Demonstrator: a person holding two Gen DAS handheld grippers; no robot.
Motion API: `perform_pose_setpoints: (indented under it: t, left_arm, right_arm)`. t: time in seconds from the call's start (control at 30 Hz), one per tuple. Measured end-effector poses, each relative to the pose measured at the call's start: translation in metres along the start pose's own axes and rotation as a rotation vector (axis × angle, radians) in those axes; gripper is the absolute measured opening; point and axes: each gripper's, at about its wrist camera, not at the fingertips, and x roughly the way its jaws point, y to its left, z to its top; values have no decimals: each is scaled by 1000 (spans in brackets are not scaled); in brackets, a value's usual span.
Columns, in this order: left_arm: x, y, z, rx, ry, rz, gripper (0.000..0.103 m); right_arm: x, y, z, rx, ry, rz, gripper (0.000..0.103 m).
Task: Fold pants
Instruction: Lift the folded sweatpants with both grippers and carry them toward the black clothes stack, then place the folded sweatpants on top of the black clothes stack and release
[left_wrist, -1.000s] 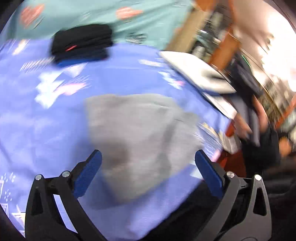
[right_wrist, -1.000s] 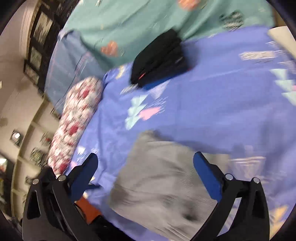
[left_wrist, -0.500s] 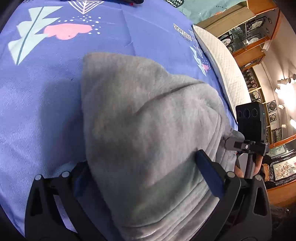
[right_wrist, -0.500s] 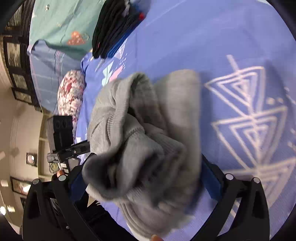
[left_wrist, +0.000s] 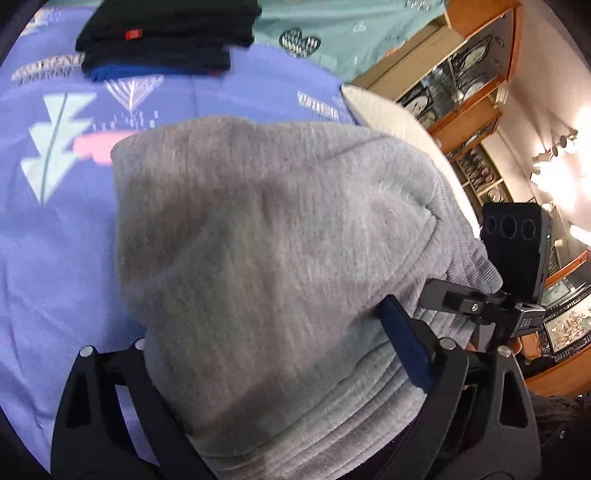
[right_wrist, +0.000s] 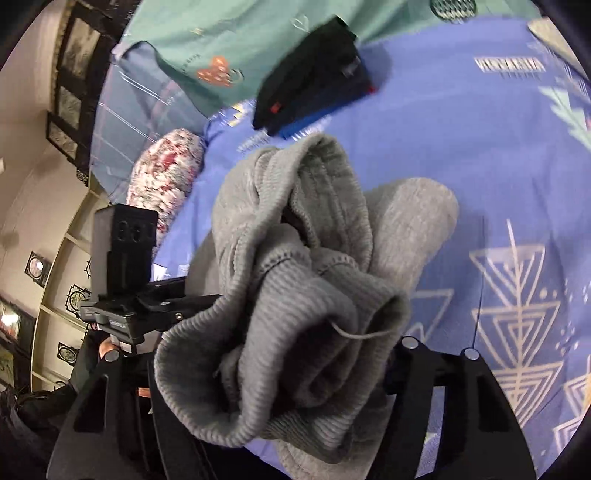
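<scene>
Together, the left gripper (left_wrist: 280, 354) and right gripper (right_wrist: 273, 373) clamp bunched grey pants (left_wrist: 266, 240) over the near blue bedsheet (left_wrist: 55, 240), apparently to carry them toward the far dark stack (right_wrist: 314, 74).

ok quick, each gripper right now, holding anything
left gripper: shut on the grey pants
right gripper: shut on the grey pants

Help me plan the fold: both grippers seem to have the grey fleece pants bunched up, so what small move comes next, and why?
Probably draw the left gripper and right gripper apart to spread the grey fleece pants. The ribbed waistband sits crumpled between the right fingers and nothing lies flat on the purple patterned bedsheet, so no clean fold line exists yet.
</scene>
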Motion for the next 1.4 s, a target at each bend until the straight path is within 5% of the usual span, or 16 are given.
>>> perform_pose_setpoints:
  t: [0.2,0.4,0.53,0.63,0.7,0.77,0.8,1.0,1.1,1.17,1.3,1.4]
  left_arm:
    - [-51,-2,98,51,-144,51,92]
    - [-103,23,243,60,-299,101,94]
    - [-77,81,327,-7,-318,117,97]
    - [-18,154,356,-129,-270,169,97]
    - [13,202,352,-254,-224,199,96]
    - [8,212,347,-274,-273,131,97]
    - [-2,210,346,-251,-284,93,97]
    - [-96,176,318,-245,-401,65,98]
    - [-142,122,267,-148,-475,149,101]
    - [-150,94,236,-96,-486,198,101]
    - [-139,52,116,-48,-505,340,101]
    - [-109,51,35,-47,-508,345,101]
  right_arm:
    - [-5,33,75,-107,-69,22,67]
    - [2,80,234,-213,-214,5,69]
    - [35,87,332,-210,-295,-43,78]
    - [92,68,383,-190,-294,-141,91]
    - [146,31,400,-139,-240,-243,92]
    - [178,1,400,-85,-212,-338,92]
    - [180,-10,396,-68,-246,-309,92]
    - [92,11,380,-74,-496,-206,96]
    - [37,41,357,-102,-538,-198,102]
    - [7,62,326,-148,-536,-223,102]
    - [-24,89,225,-279,-510,-347,102]
    - [-14,80,125,-332,-463,-412,102]
